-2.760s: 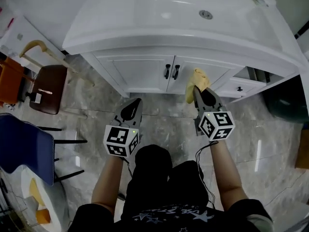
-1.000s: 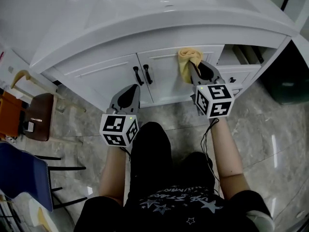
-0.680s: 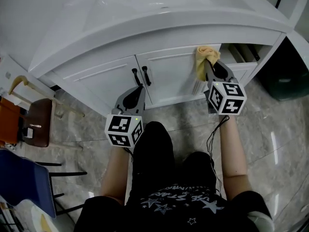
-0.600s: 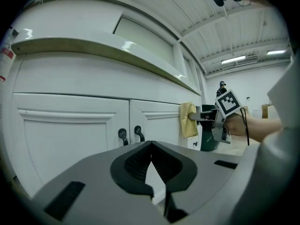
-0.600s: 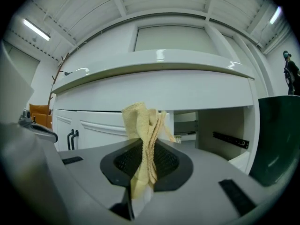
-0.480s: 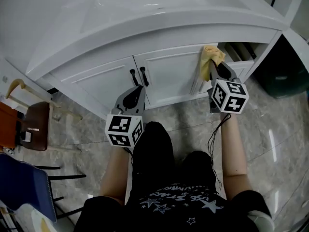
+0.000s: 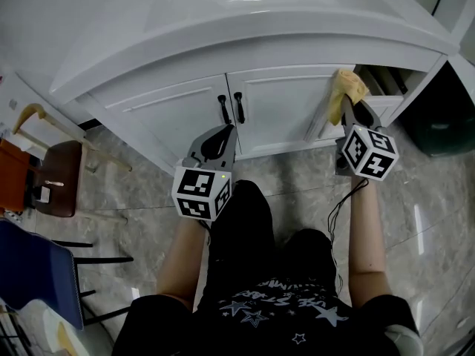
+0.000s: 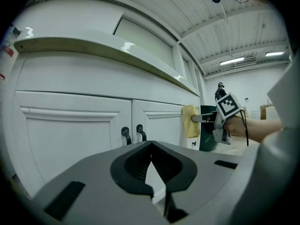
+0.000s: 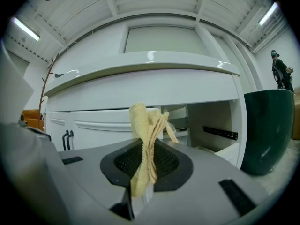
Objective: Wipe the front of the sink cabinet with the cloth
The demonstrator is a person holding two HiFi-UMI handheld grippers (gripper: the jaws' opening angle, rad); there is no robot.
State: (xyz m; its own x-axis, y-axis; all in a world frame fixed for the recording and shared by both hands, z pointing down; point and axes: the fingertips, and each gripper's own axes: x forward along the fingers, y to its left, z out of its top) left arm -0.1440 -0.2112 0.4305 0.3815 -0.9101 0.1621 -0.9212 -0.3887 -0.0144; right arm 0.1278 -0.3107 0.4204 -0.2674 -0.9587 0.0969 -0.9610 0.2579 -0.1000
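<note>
Yellow cloth (image 9: 144, 135) is pinched between the jaws of the right tool (image 7: 346, 106), folded, with its top standing up past the tips. It is held against the white cabinet (image 7: 185, 106) front, at the right edge of the right door (image 7: 278, 110), just beside an open bay (image 9: 211, 121). Left tool (image 8: 151, 149) is pressed together on nothing, pointed toward the two black handles (image 7: 230, 108) and apart from them. Black-and-white square markers are carried on both cubes (image 7: 200, 193). A green bin (image 9: 269, 130) is seen right of the cabinet.
</note>
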